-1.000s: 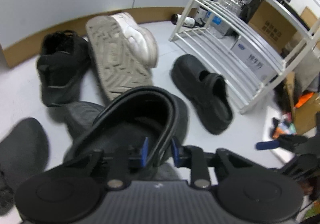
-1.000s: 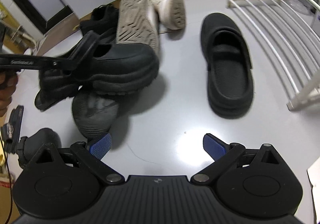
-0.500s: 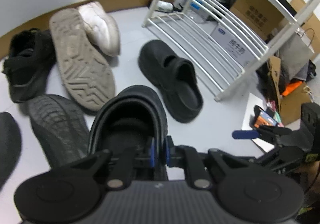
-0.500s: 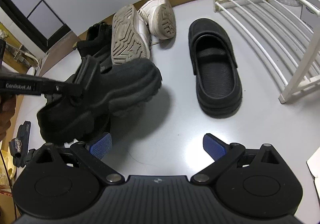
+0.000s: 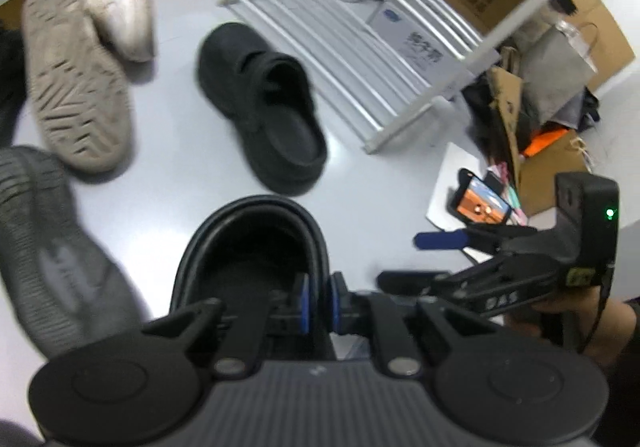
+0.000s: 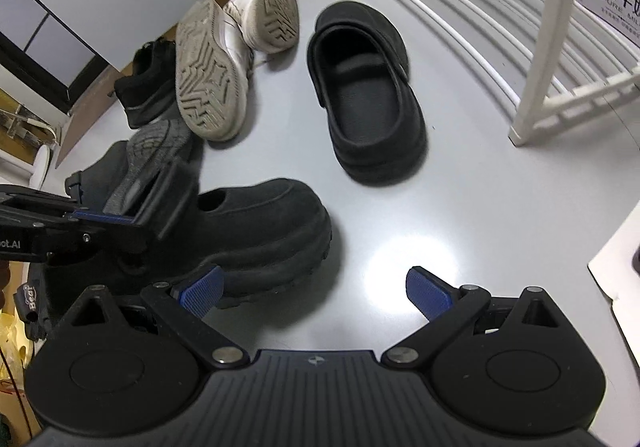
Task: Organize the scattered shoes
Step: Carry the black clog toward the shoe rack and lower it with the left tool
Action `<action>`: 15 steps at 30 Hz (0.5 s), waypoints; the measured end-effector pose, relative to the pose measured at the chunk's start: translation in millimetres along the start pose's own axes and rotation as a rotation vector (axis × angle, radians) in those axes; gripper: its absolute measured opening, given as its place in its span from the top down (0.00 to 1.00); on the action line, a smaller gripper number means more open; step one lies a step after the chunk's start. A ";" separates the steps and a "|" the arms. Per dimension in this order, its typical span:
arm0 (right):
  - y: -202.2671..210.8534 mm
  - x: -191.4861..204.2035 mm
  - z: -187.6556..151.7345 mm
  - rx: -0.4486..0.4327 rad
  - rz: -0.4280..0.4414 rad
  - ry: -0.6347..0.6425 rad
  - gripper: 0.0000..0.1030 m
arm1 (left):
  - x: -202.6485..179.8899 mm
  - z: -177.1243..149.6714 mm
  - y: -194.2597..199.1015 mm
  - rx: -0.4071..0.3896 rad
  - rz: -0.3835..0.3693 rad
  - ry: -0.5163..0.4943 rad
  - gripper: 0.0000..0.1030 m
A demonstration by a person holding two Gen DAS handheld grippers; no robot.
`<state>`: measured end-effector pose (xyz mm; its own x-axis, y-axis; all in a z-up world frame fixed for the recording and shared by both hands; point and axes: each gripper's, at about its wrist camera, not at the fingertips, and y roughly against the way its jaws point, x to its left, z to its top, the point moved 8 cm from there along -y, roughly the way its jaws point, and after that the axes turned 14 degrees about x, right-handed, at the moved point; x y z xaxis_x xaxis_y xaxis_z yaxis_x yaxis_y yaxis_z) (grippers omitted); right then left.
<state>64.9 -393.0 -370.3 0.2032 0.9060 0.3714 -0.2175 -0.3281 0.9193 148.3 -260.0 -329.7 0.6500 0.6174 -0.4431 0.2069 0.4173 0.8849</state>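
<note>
Left wrist view. Left tongs (image 5: 316,303) clenched on the heel strap of a black clog (image 5: 248,247), bottom centre: matte rubber, rounded rim. Second black clog (image 5: 264,107) upright on the floor (image 5: 172,175), centre frame. Beige ridged sole of a white sneaker (image 5: 76,79) turned up, upper left; its mate (image 5: 120,23) just beside. Grey knit shoe (image 5: 48,243) at left, blurred. White wire rack (image 5: 360,59) upper right, cardboard boxes behind. Right tongs (image 5: 416,259) at lower right, released.

Right wrist view. Right tongs (image 6: 314,289) spread wide, nothing between the blue textured pads (image 6: 200,289). Held clog (image 6: 224,239) at lower left, chunky lugged sole, gripped by left tongs (image 6: 108,221). Floor (image 6: 460,207) glossy grey, with glare patch.
</note>
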 end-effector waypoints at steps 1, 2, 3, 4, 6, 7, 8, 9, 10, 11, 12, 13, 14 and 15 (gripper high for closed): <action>-1.4 -2.7 -2.2 0.008 -0.005 -0.001 0.02 | -3.3 1.8 -4.9 0.004 -0.011 -0.003 0.88; -2.4 -5.5 -4.4 0.014 -0.010 -0.003 0.02 | -5.3 3.0 -7.8 0.006 -0.018 -0.004 0.88; -3.4 -7.9 -6.3 0.020 -0.013 -0.006 0.02 | -7.3 4.2 -12.5 0.010 -0.024 -0.004 0.87; -4.3 -10.0 -7.9 0.026 -0.013 -0.011 0.02 | -9.1 5.3 -18.2 0.015 -0.031 -0.004 0.87; -6.5 -13.4 -10.7 0.036 -0.016 -0.017 0.02 | -8.3 6.3 -25.6 0.019 -0.029 0.008 0.87; -8.1 -14.0 -11.2 0.041 -0.019 -0.015 0.02 | -5.7 6.5 -32.9 0.025 -0.027 0.023 0.87; -9.6 -14.2 -11.6 0.045 -0.022 -0.012 0.02 | -3.1 6.4 -39.0 0.034 -0.030 0.037 0.88; -10.4 -14.2 -11.7 0.047 -0.023 -0.010 0.02 | -1.2 6.2 -45.1 0.040 -0.029 0.044 0.88; -11.7 -13.6 -11.7 0.051 -0.025 -0.006 0.02 | -0.4 6.4 -49.8 0.043 -0.024 0.040 0.88; -14.2 -12.6 -11.9 0.056 -0.028 -0.001 0.02 | 0.2 7.1 -54.6 0.042 -0.019 0.033 0.88; -15.6 -12.2 -11.9 0.059 -0.029 0.003 0.02 | 0.6 8.1 -57.8 0.039 -0.017 0.028 0.88; -16.7 -11.9 -11.8 0.061 -0.032 0.005 0.02 | 2.0 9.8 -58.8 0.033 -0.017 0.033 0.88; -18.4 -11.1 -11.6 0.064 -0.036 0.009 0.02 | 4.7 12.6 -60.3 0.024 -0.017 0.042 0.88; -19.7 -10.4 -11.3 0.066 -0.038 0.012 0.02 | 8.5 16.2 -61.7 0.014 -0.012 0.055 0.88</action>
<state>56.2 -392.9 -393.8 0.1987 0.9212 0.3344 -0.1461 -0.3095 0.9396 152.9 -291.3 -385.7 0.6062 0.6486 -0.4602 0.2244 0.4157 0.8814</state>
